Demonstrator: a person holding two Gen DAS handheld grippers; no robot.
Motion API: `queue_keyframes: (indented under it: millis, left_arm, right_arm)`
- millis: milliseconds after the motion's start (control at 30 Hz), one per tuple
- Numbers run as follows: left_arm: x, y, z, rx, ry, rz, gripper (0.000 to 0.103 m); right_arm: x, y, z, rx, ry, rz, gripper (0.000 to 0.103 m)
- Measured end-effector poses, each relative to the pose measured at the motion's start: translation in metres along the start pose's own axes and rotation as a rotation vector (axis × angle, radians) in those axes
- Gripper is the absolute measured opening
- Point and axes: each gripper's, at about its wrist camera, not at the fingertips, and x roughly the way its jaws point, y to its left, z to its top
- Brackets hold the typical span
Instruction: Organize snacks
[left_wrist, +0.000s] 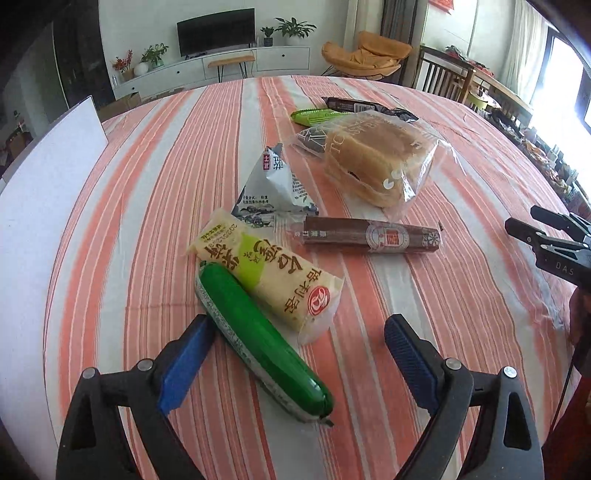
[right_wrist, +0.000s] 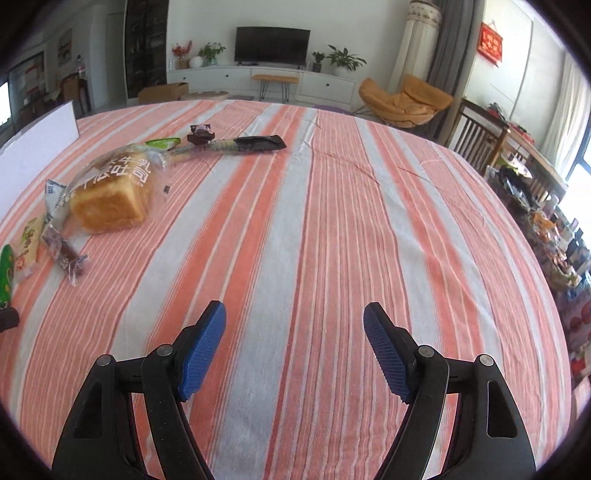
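Note:
Snacks lie on a striped tablecloth. In the left wrist view a green sausage stick (left_wrist: 258, 339) lies between my open left gripper's (left_wrist: 299, 332) fingers, beside a cream packet (left_wrist: 269, 273). Beyond them are a brown sausage (left_wrist: 369, 236), a triangular packet (left_wrist: 273, 188), bagged toast bread (left_wrist: 373, 158), a green bar (left_wrist: 314, 115) and a dark bar (left_wrist: 354, 105). My right gripper (right_wrist: 295, 325) is open and empty over bare cloth; it also shows at the right edge of the left wrist view (left_wrist: 546, 240). The bread (right_wrist: 114, 195) lies to its far left.
A white board (left_wrist: 40, 206) stands along the table's left edge. A wooden chair (right_wrist: 476, 136) and a cluttered side table stand to the right. A TV cabinet and an orange lounge chair (right_wrist: 402, 99) are behind the table.

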Motion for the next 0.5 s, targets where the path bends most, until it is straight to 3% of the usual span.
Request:
queue_keyframes:
  millis: [133,300,500]
  left_arm:
    - [0.025,0.009,0.041,0.017,-0.03,0.022,0.103]
    - [0.065,0.002,0.09,0.031,-0.045,0.013,0.103]
    - [0.081,0.005,0.097,0.062,-0.044,-0.005,0.103]
  right_arm:
    - [0.008,-0.001,-0.006,0.015,0.017,0.007,0.08]
    - [0.016,-0.025,-0.009,0.134,0.052,0.084,0.091]
    - [0.013,-0.023,-0.01,0.132,0.058,0.056,0.093]
